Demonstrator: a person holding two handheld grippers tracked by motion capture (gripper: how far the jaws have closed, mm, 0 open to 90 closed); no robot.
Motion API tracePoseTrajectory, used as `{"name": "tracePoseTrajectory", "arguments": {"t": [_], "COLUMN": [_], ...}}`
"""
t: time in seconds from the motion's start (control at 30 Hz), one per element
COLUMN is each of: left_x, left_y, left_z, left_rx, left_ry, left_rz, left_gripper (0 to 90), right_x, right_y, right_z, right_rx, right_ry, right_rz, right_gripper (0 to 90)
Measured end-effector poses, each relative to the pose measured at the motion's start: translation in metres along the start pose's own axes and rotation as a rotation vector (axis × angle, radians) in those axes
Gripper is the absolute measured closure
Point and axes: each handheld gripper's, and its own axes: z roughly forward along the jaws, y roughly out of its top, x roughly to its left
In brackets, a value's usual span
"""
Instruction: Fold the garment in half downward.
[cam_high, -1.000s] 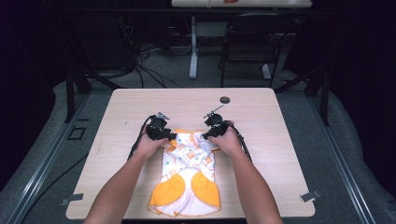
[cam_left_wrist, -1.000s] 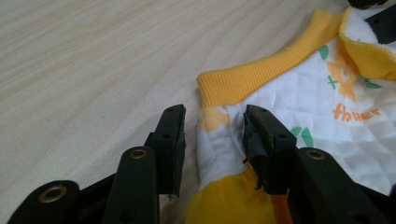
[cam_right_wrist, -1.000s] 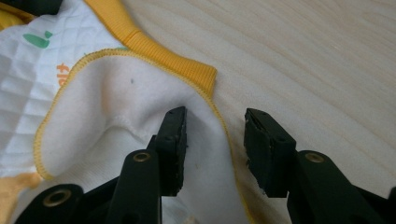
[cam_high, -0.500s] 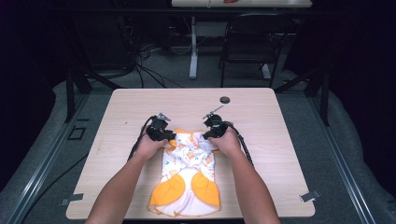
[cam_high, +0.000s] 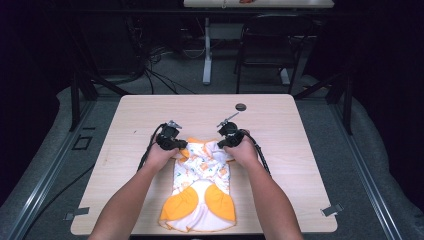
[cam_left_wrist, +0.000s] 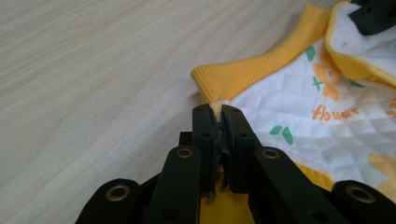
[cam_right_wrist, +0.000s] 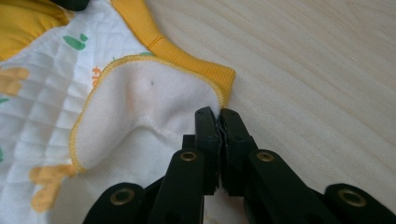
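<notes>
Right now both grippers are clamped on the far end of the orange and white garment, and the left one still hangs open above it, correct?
Not quite. The left gripper is not open: the left gripper view shows its jaws shut on the garment at the yellow ribbed edge. The right gripper is likewise shut on it, at the garment's far end on the table.

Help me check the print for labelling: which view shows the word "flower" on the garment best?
The left gripper view: orange "flower" lettering reads clearly on the quilted garment. The right gripper view catches just an orange fragment beside the ribbed cuff; in the high view the garment print is too small to read.
</notes>
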Motion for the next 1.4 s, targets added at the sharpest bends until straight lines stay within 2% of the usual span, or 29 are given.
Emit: {"name": "tracePoseTrajectory", "arguments": {"t": [0.03, 0.17, 0.23, 0.27, 0.3, 0.5, 0.83, 0.93, 1.23, 1.4], "left_x": [0.000, -0.002, -0.003, -0.003, -0.004, -0.003, -0.004, -0.004, -0.003, -0.001], "left_y": [0.000, 0.002, 0.003, 0.003, 0.004, 0.007, 0.020, 0.023, 0.031, 0.037], "left_z": [-0.001, -0.007, -0.010, -0.011, -0.014, -0.027, -0.045, -0.047, -0.055, -0.062], "left_rx": [-0.008, -0.014, -0.024, -0.024, -0.030, -0.064, -0.110, -0.109, -0.131, -0.144], "left_ry": [0.002, 0.005, 0.003, 0.002, 0.002, -0.014, -0.029, -0.032, -0.012, -0.007], "left_rz": [0.005, 0.030, 0.037, 0.040, 0.043, 0.031, 0.033, 0.043, 0.045, 0.047], "left_gripper": [84.9, 85.1, 85.1, 85.1, 85.1, 85.1, 85.0, 85.1, 85.0, 85.1], "right_x": [0.001, 0.002, 0.003, 0.002, 0.003, 0.005, 0.003, 0.002, 0.006, 0.008], "right_y": [0.000, 0.001, 0.002, 0.003, 0.002, 0.004, 0.006, 0.007, 0.023, 0.033], "right_z": [0.000, -0.007, -0.011, -0.015, -0.016, -0.029, -0.047, -0.050, -0.063, -0.072], "right_rx": [-0.021, -0.025, -0.053, -0.042, -0.061, -0.093, -0.157, -0.165, -0.141, -0.164], "right_ry": [-0.006, -0.003, 0.000, 0.002, 0.002, 0.006, 0.018, 0.018, -0.030, -0.042], "right_rz": [0.009, -0.016, -0.011, -0.030, -0.021, -0.062, -0.040, -0.033, -0.101, -0.105], "right_gripper": [87.1, 87.1, 87.2, 87.1, 87.2, 87.2, 87.2, 87.2, 87.2, 87.2]}}
